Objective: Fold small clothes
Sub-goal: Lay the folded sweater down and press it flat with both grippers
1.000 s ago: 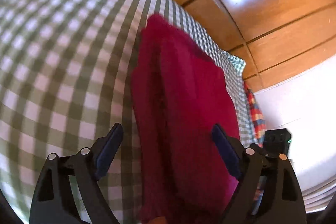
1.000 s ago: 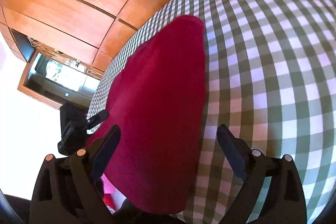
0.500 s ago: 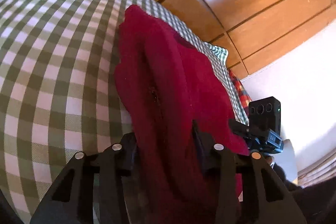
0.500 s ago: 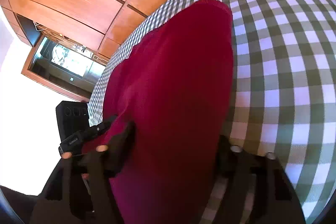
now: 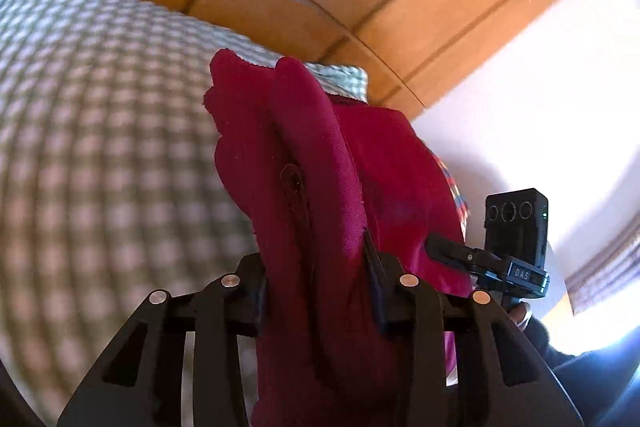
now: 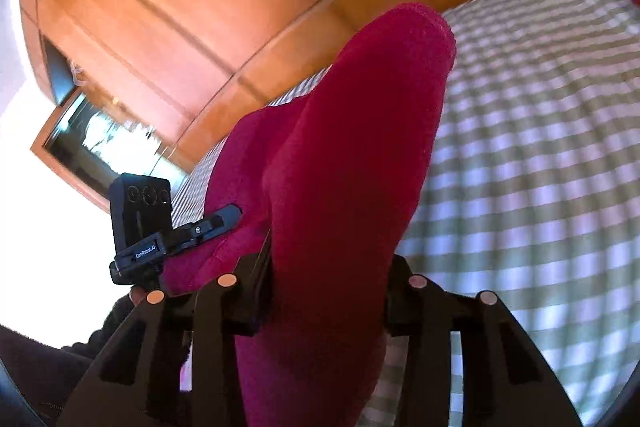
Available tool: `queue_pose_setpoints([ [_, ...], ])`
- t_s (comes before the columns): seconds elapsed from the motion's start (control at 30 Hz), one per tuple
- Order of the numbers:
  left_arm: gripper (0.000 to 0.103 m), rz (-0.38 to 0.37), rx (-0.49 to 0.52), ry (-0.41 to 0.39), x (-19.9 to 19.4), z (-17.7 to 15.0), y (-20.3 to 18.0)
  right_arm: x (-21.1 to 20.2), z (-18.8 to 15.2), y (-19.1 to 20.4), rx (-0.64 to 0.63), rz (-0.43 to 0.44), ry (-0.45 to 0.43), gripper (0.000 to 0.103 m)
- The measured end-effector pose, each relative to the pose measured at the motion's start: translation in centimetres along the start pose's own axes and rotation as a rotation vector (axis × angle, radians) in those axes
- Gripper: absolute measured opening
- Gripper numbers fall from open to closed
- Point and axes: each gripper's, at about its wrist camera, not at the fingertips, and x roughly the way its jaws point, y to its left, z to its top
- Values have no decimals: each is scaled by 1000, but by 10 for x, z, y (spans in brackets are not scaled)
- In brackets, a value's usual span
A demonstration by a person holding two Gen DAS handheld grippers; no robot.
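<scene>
Above the checked bedspread [image 5: 100, 131], by wood panelling [image 6: 192, 7], both jaws pinch red cloth [image 5: 320, 187].

The dark red fleece garment [image 5: 320, 211] fills the gap between the jaws of the left gripper [image 5: 320, 291] and of the right gripper [image 6: 328, 291]. The green-and-white checked cloth surface [image 5: 100, 147] lies open beside it. The orange-brown wooden panel wall [image 6: 180, 7] closes the far edge.
</scene>
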Motion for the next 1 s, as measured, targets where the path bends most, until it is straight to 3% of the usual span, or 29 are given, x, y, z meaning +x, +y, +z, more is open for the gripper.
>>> queue_pose_setpoints([
  [0.17,36,-18,129,66,84,51,-54,-56,18,-46,54,-96,-132,41],
  [0.37,36,0,247,128,180,101,-100,-94,42,-98,102,-211,-234,41],
  [0.47,36,43,293,166,227,114,-111,-99,45,-128,114,-302,-232,43],
  [0.57,37,164,316,264,271,107,-101,-78,36,-160,147,-436,-157,55],
  [0.6,41,196,300,303,286,103,-92,-70,30,-168,163,-462,-138,60],
  [0.7,61,233,270,266,294,98,-80,-73,13,-179,206,-455,-190,74],
  [0.8,61,271,291,257,283,99,-85,-79,13,-175,214,-487,-193,80],
  [0.93,61,408,429,96,245,95,-114,-100,22,-131,102,-623,-254,80],
  [1.0,54,406,435,38,224,89,-120,-100,31,-125,72,-628,-281,69],
])
